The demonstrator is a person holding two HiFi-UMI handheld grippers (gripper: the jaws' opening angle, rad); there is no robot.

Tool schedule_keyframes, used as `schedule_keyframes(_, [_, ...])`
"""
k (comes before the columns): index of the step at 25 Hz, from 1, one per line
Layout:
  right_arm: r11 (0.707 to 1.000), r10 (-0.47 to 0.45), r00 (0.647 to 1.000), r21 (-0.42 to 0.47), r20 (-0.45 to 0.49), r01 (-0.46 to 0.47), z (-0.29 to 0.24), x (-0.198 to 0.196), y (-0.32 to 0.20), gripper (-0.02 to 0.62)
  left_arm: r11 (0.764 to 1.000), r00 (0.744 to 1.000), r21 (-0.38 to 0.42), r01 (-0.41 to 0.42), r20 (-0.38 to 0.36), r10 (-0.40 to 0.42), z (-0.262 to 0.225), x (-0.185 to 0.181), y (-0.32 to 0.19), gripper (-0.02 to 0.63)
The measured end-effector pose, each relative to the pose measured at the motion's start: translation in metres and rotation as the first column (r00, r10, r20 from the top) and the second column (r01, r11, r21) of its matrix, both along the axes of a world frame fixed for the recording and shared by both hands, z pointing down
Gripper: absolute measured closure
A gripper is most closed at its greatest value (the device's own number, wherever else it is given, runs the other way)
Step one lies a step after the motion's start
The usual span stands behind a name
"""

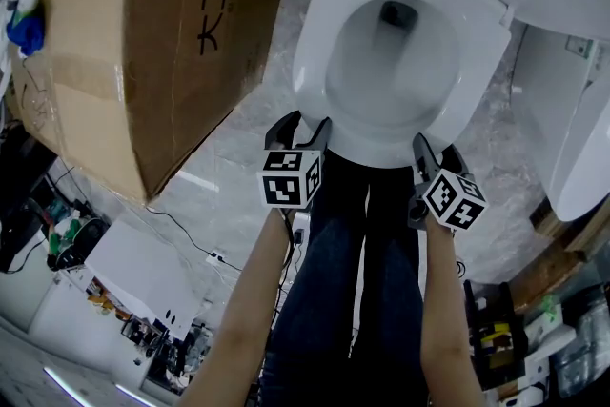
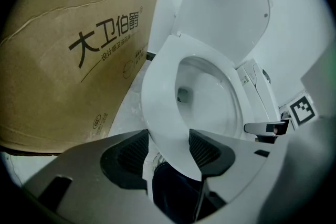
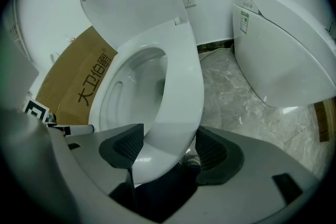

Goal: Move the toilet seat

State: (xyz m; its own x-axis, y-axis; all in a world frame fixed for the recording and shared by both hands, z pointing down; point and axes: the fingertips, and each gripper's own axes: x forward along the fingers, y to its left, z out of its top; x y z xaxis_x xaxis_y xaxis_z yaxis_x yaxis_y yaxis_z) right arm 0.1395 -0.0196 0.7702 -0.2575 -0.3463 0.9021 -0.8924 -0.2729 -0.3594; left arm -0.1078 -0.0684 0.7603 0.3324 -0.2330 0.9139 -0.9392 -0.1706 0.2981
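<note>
Head view: left gripper (image 1: 303, 125) and right gripper (image 1: 434, 149), jaws apart, straddle the toilet seat (image 1: 313, 52) front rim at 7 and 5 o'clock; its hinge lies at 12.

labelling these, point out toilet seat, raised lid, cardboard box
toilet seat (image 1: 310, 71), head view, left side of ring
raised lid (image 2: 226, 8), left gripper view, inner face
cardboard box (image 1: 191, 62), head view, printed side

I think I am working in a storeroom or test workshop for bathroom ware, not in a home bathroom. One toilet (image 1: 315, 52) stands on the marble-pattern floor (image 1: 238, 169). A second toilet (image 3: 283, 44) is near it and a big printed cardboard box (image 1: 143, 33) on its other side. Loose cables (image 1: 191, 234) and small clutter (image 1: 143, 334) lie nearby.
</note>
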Motion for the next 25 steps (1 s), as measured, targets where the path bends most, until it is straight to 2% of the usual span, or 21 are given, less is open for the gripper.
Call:
schedule_keyframes(13, [0.999,0.007,1.000,0.035,-0.001,-0.007,-0.031,-0.002,0.000,0.282,0.998,0.999,0.047,0.041,-0.032,-0.040,-0.039,-0.004,0.003,0.371])
schedule_keyframes(25, [0.998,0.026,1.000,0.061,0.000,-0.026,-0.060,-0.001,-0.003,0.282,0.997,0.992,0.064,0.039,-0.119,-0.031,-0.092,0.001,0.037,0.371])
